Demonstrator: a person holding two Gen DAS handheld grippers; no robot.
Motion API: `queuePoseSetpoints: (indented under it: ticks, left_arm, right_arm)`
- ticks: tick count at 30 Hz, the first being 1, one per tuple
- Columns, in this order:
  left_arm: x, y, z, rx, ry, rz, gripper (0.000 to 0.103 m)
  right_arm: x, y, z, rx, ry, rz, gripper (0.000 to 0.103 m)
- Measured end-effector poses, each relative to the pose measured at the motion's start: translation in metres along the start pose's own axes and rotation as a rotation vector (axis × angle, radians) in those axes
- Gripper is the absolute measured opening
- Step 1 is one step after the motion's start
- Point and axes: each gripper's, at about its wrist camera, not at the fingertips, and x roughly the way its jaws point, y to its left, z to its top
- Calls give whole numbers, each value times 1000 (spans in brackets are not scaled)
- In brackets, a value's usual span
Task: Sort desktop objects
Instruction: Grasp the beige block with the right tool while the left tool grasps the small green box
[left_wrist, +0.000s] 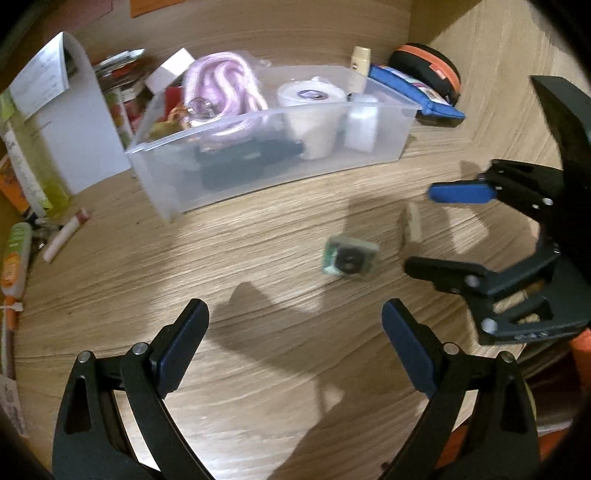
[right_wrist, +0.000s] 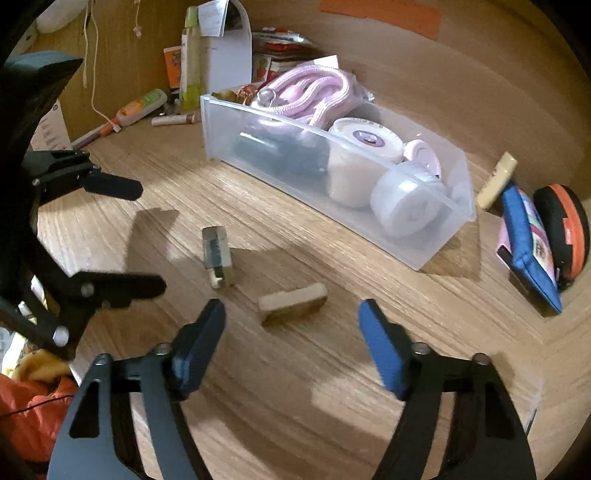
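Left wrist view: left tongs (left_wrist: 295, 325) spread wide, nothing between the pads, hovering over the wooden tabletop (left_wrist: 147, 295) w/o touching anything. Ahead of them lies 1 small green-edged clear block (left_wrist: 349, 261) w/ a dark round part inside, blurred. Just beside it to the right, 1 tan wooden piece (left_wrist: 410, 227). Right tongs (left_wrist: 419, 230) enter from the right, also released wide, the tan piece sitting roughly between their tips; contact can't be told. Further back, 1 clear plastic bin (left_wrist: 184, 192) holds a pink cord bundle (left_wrist: 221, 83), a white tub (left_wrist: 314, 114) w/ a purple lid label (unreadable), a white block and dark items. Left of the bin: white paper stand, green box, 1 lip-balm-like stick. Right rear: blue pouch (left_wrist: 417, 92), orange-black case (left_wrist: 428, 64).

Right wrist view: right tongs (right_wrist: 291, 328) released wide, empty; the tan wooden piece (right_wrist: 293, 302) lies on the tabletop just ahead, between the tips, not gripped. The clear block (right_wrist: 218, 256) stands near it to the left. Left tongs (right_wrist: 151, 240) at left edge, open, holding nothing. Clear bin (right_wrist: 406, 243) behind, 2 white tubs and 1 clear round container seen inside. No writing legible in either view.
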Motion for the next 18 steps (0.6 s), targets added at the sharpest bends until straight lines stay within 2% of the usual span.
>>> queuePoseSetpoints:
  ticks: [5, 7, 10, 12, 16, 17, 18]
  left_arm:
    - [8, -4, 9, -4, 7, 11, 96]
    - [11, -1, 13, -27, 9, -8, 96]
    - [14, -1, 18, -43, 4, -31, 95]
    - [15, -3, 20, -40, -1, -32, 83]
    - [20, -7, 24, -36, 8, -30, 72]
    - [21, -8, 25, -39, 6, -33, 66]
    - [22, -8, 26, -41, 5, -38, 55]
  right_arm:
    - [12, -12, 3, 15, 35, 59, 51]
    - [14, -16, 2, 30, 30, 95, 38]
    - [12, -20, 1, 48, 20, 103, 37]
    - [10, -23, 0, 59, 16, 95, 37]
    - [-1, -33, 0, 99, -8, 88, 37]
    - [-4, -35, 0, 109, -15, 87, 37]
    - [-7, -38, 1, 119, -23, 85, 37]
